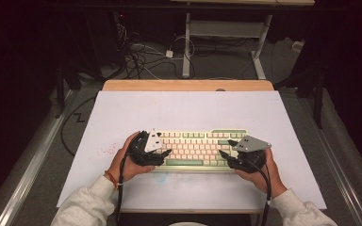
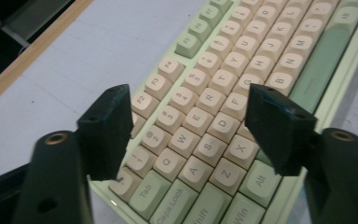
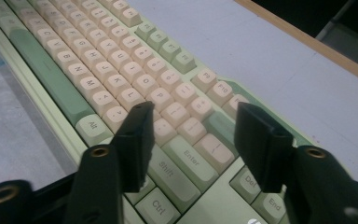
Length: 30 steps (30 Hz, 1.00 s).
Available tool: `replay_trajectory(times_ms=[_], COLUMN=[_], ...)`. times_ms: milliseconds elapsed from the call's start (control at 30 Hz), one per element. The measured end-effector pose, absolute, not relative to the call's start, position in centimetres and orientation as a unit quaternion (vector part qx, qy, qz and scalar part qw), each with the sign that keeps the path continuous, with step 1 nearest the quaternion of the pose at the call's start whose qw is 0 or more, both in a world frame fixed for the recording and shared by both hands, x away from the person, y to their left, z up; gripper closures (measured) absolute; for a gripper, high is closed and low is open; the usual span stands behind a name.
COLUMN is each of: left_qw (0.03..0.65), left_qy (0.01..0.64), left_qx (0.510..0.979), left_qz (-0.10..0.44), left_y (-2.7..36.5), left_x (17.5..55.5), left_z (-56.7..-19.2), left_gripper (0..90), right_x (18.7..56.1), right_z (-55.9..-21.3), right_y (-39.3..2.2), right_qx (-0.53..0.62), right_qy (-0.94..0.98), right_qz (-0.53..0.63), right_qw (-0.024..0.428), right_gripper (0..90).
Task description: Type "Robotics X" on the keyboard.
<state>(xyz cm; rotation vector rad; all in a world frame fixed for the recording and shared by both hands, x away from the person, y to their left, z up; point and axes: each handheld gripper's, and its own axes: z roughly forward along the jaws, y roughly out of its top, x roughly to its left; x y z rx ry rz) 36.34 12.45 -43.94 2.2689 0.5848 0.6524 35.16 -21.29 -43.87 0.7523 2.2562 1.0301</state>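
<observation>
A green and cream keyboard (image 1: 195, 149) lies near the front of a white table (image 1: 122, 113). The left gripper (image 1: 166, 153) and right gripper (image 1: 222, 154) hover over its ends (hiding them from above), jaws spread apart, gripping nothing; key legends blur with distance.
</observation>
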Motion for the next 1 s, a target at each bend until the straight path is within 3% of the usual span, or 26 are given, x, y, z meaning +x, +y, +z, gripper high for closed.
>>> replay_trajectory(times_ms=[100,233,1000], left_qw=[0.355,0.355,0.363], left_qy=[0.229,0.224,0.217], left_qx=[0.871,0.871,0.86], left_qz=[0.252,0.256,0.286], left_y=[12.5,12.3,11.9], left_x=[36.3,36.2,35.5], left_z=[-44.0,-44.1,-43.9], left_gripper=[19.8,15.4,15.9], right_x=[35.2,35.2,35.0], right_z=[-44.0,-43.9,-43.2], right_y=[-21.2,-21.1,-20.2], right_qx=[0.29,0.3,0.288], right_qy=[0.829,0.818,0.814], right_qz=[0.386,0.393,0.394], right_qw=[0.283,0.293,0.315], right_gripper=[26.3,18.2,17.4])
